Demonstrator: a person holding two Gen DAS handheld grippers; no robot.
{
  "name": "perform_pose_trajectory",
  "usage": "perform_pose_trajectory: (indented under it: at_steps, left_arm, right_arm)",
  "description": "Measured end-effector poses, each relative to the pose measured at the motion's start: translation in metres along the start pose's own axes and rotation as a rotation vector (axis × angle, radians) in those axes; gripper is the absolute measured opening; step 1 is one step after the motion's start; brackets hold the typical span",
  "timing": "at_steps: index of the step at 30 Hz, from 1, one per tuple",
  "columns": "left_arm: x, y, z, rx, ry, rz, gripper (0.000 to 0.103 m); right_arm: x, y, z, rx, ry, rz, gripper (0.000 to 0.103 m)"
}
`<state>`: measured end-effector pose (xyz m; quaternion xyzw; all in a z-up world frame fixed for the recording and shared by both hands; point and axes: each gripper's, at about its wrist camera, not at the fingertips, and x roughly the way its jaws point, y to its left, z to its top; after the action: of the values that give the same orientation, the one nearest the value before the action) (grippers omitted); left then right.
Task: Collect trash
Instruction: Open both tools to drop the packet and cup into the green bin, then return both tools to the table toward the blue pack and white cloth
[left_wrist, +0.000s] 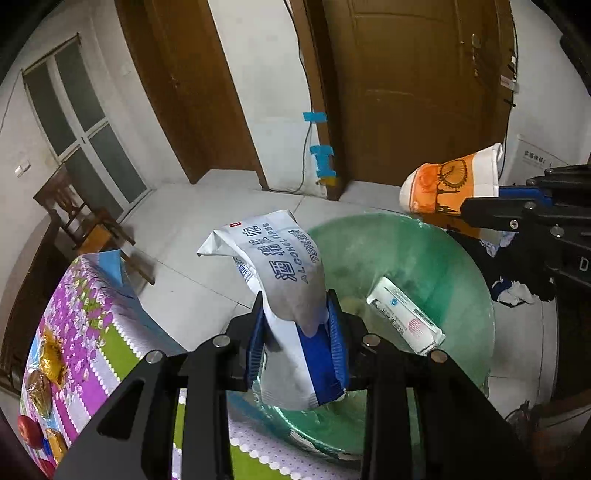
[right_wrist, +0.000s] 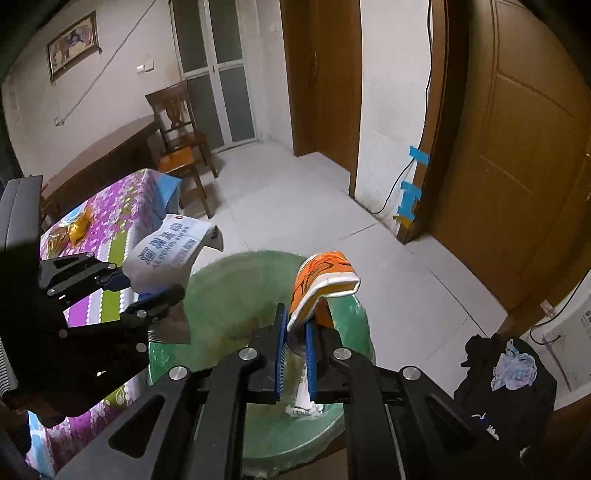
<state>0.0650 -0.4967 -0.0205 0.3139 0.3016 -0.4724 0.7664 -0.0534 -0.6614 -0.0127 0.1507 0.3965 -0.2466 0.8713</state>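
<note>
While you hold both grippers over the green-lined bin (left_wrist: 436, 266), that bin is the biggest thing below you, its wide round mouth lined with a translucent green bag. Beside its rim stands the table with the purple flowered cloth (left_wrist: 92, 325), its corner edge almost touching the bin; on the far side of the bin, bare pale floor (right_wrist: 295, 192) runs open to the brown doors. Your left gripper (left_wrist: 299, 328) has its jaws narrowed onto a white alcohol-wipes packet (left_wrist: 280, 266), blue at its lower end and creased, which sticks up over the bin's near rim. Your right gripper (right_wrist: 295, 347) is clamped tight on a crushed orange and white paper cup (right_wrist: 321, 288), flattened at its lip, over the bin's mouth. Down inside the bin lies a small white box (left_wrist: 406, 317) against the liner. Smallest, gold-wrapped snacks (right_wrist: 74, 229) sit on the cloth, well away from the bin.
</note>
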Motion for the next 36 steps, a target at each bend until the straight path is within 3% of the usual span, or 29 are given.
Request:
perform_pose_trajectory:
  at_steps: [13,15,16,17,36]
  left_arm:
    - [0.008,-0.001,-0.001,0.005,0.031,-0.013,0.031]
    - [0.010,-0.001,-0.001,0.008,0.041,-0.024,0.039]
    - [0.011,-0.001,-0.001,0.010,0.054,-0.016,0.052]
    - [0.011,0.000,-0.001,0.007,0.051,-0.007,0.054]
    - [0.000,0.003,-0.007,-0.010,0.022,0.040,0.054]
  right_arm:
    - [0.014,0.013,-0.001,0.003,0.054,0.037,0.010]
    - [0.018,0.018,-0.001,-0.018,0.060,0.028,0.019]
    - [0.019,0.018,-0.002,-0.022,0.061,0.012,0.035]
    - [0.020,0.019,-0.003,-0.022,0.054,0.003,0.037]
    - [0.008,0.018,-0.010,-0.013,0.039,0.004,0.037]
